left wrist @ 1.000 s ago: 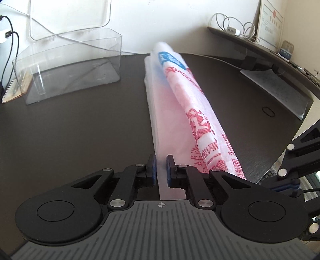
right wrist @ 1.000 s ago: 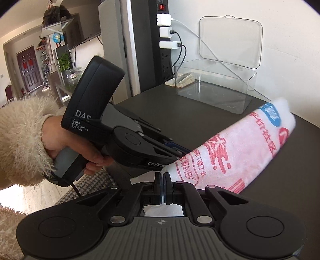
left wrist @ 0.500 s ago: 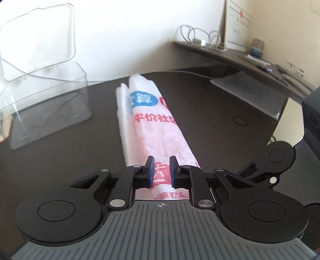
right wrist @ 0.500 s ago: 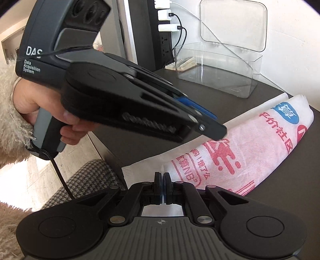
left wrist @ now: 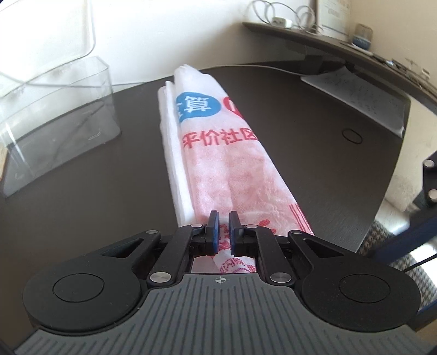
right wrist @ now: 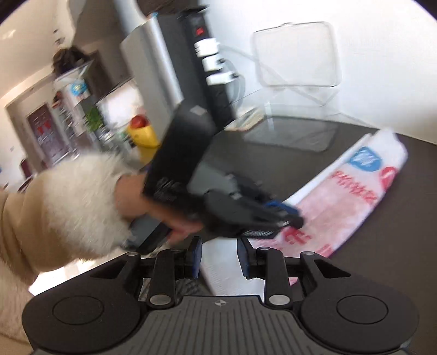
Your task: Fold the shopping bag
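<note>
The shopping bag (left wrist: pixel 226 163), white with red and blue print, lies on the dark table (left wrist: pixel 82 204) as a long narrow folded strip running away from me. My left gripper (left wrist: pixel 224 228) sits at the strip's near end, its blue pads close together with a pinch of the printed fabric between them. In the right wrist view, a hand (right wrist: pixel 153 207) in a fluffy sleeve holds that left gripper (right wrist: pixel 286 215) low over the bag (right wrist: pixel 341 202). My right gripper (right wrist: pixel 219 256) is opening, its pads standing apart above the bag's white near corner without pressing it.
A clear plastic box (left wrist: pixel 54 109) with its lid raised stands at the table's back left, by the wall. A power strip with chargers (right wrist: pixel 213 54) hangs behind it. A shelf with cables (left wrist: pixel 300 24) and a paper sheet (left wrist: pixel 363 101) lie at the right. The table's edge runs near right.
The right gripper let go of the bag's white edge, opened and drew back upward. The left gripper shifted onto the printed top layer at the near end, and the fold now lies flatter.
</note>
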Demonstrator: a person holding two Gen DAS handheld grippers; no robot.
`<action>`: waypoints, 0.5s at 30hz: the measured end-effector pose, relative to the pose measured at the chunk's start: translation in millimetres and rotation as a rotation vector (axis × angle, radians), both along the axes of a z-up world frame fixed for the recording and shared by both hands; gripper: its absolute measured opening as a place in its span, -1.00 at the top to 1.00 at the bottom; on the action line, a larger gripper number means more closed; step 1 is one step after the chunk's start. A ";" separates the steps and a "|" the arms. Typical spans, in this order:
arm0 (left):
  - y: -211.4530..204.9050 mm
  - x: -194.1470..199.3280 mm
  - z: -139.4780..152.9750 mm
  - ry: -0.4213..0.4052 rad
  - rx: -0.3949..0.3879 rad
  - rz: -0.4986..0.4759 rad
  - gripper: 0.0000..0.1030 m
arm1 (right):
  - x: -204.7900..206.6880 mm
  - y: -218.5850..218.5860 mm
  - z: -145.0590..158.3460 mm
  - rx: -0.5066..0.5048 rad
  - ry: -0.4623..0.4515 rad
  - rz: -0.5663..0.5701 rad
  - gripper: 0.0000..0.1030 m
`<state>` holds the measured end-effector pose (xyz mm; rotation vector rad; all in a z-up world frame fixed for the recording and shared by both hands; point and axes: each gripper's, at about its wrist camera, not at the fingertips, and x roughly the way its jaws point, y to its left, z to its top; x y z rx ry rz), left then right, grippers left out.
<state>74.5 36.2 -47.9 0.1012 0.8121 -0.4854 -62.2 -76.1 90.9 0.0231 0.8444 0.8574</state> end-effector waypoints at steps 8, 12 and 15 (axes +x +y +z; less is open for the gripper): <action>-1.7 -8.4 1.7 -0.026 0.023 0.003 0.79 | 37.5 -8.3 -1.4 -0.052 -0.077 -0.221 0.69; -5.5 -14.3 1.1 -0.033 0.021 0.014 0.79 | 69.2 18.3 -40.9 -0.257 -0.150 -0.257 0.82; -1.8 -21.1 1.2 -0.036 0.016 0.006 0.79 | 86.1 33.7 -68.9 -0.327 -0.129 -0.244 0.85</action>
